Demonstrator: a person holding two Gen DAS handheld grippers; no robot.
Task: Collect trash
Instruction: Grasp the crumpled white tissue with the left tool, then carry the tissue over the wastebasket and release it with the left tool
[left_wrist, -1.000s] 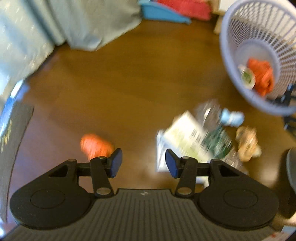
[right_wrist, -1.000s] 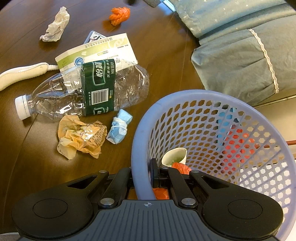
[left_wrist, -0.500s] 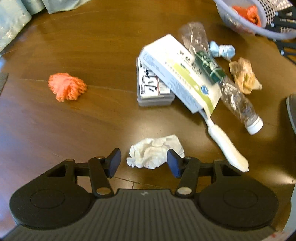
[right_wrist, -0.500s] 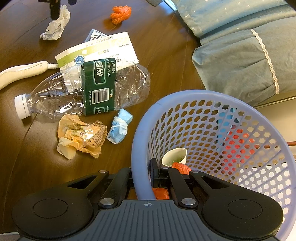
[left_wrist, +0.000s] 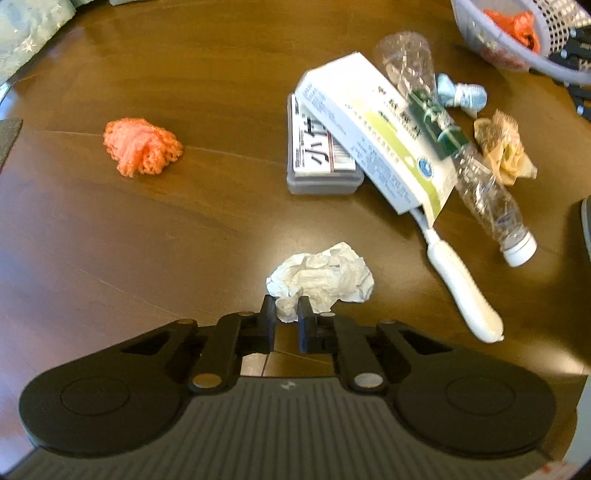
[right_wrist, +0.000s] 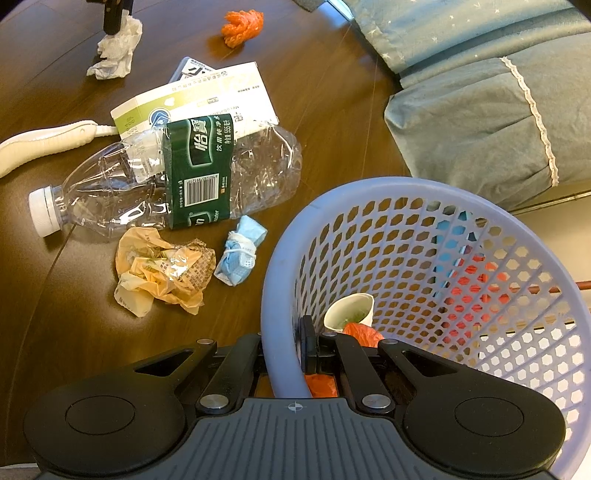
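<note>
Left gripper (left_wrist: 286, 314): we have just been closing our jaws, and they now pinch the near edge of the tissue (left_wrist: 325, 278), a crumpled white wad lying on the table (left_wrist: 184, 229).
Right gripper (right_wrist: 286, 347): our jaws are clamped on the near rim of the basket (right_wrist: 498, 229), one finger outside the wall and one inside.
Basket: lavender, perforated, standing on the table; inside we see a paper cup (right_wrist: 351, 310) and orange wrapper (right_wrist: 362, 332).
Bottle (right_wrist: 177, 181): crushed clear plastic with a green label, on its side, cap towards the left in the right wrist view, leaning over the box (right_wrist: 195, 103).
Box: white and green carton, lying across a grey case (left_wrist: 321, 162).
Mask (right_wrist: 240, 249): rolled blue bundle, between the bottle and the basket.
Yellow wrapper (right_wrist: 162, 269): crumpled, just beside the mask.
Orange wad (left_wrist: 142, 147): alone on the table, well apart from the pile.
White handle (left_wrist: 461, 291): long, poking out from under the box.
Cushions (right_wrist: 480, 92): blue-green, beyond the table edge.
</note>
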